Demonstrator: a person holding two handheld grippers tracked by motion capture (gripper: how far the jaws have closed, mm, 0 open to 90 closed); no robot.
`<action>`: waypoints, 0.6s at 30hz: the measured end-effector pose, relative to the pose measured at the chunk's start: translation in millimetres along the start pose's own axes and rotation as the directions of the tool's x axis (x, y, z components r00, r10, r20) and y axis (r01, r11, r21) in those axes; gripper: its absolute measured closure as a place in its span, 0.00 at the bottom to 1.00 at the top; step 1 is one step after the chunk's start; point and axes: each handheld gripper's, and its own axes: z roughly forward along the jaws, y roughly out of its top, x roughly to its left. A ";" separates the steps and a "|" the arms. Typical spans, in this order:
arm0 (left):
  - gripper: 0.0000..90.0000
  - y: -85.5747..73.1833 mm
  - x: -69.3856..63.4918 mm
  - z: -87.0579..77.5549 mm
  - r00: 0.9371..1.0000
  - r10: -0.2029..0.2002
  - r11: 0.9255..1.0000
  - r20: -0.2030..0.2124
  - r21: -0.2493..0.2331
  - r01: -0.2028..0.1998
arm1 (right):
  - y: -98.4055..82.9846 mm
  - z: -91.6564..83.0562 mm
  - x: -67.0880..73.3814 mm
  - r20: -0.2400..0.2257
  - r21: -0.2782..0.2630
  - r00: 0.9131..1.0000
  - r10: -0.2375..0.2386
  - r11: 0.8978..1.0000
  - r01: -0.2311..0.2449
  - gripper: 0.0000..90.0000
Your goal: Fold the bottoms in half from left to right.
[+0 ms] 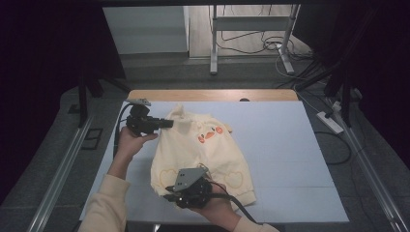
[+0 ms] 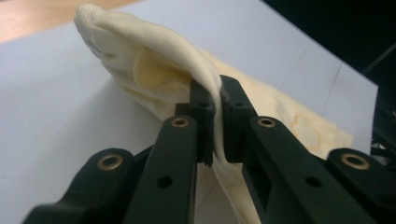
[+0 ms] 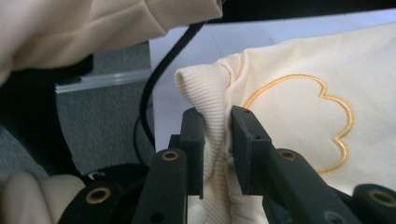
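Left gripper [image 1: 167, 123] first: it sits at about 10 o'clock on the table [image 1: 290, 145], jaws clamped tight on a fold of the pale yellow sweatshirt [image 1: 203, 154], up near the shoulder or sleeve end, can't say exactly which. In the left gripper view the fabric is pinched flat between the pads [image 2: 201, 105] and drapes away over the white table cover, so that grip looks solid to me.

Moving right, the garment itself lies around the middle of the table, a bit toward 7 o'clock, with the little orange carrot print [image 1: 209, 135] facing up and embroidered heart outlines [image 1: 234, 179] down near the hem.

Right gripper [image 1: 169, 191] is down at 6 o'clock, closed on the ribbed hem band [image 3: 210, 107]. The right gripper view shows the ribbing bunched between the jaws, so it's holding a thick wad, not a single layer.

My take on doing this well: looks like I'm lifting or folding the left side over, so I'd move both grippers together and keep the cloth lightly taut between them. Pull too hard and the thin pinch on the left could slip out. I'd also keep the trailing cable [image 3: 154, 88] off the fabric.

Containers: no bins, boxes or trays on the table that I can spot, so nothing to report there.
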 end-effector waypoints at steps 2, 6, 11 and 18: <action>0.94 -0.7 0.5 -0.2 1.000 -0.006 1.000 -0.004 0.005 0.006 | -0.8 -0.8 -1.4 -0.001 -0.003 1.000 0.006 1.000 -0.006 0.83; 0.94 -3.7 3.8 6.4 1.000 -0.022 0.999 -0.012 0.029 0.022 | -4.1 0.8 -3.4 -0.005 0.005 1.000 0.015 1.000 -0.015 0.83; 0.94 -5.6 6.7 14.0 0.999 -0.032 0.999 -0.015 0.036 0.033 | -7.4 -0.4 -6.3 0.000 0.011 1.000 0.025 1.000 -0.025 0.83; 0.94 -6.4 5.7 21.0 0.999 -0.034 0.999 -0.018 0.031 0.035 | -11.4 -4.1 -8.5 0.010 0.021 0.999 0.035 0.999 -0.035 0.83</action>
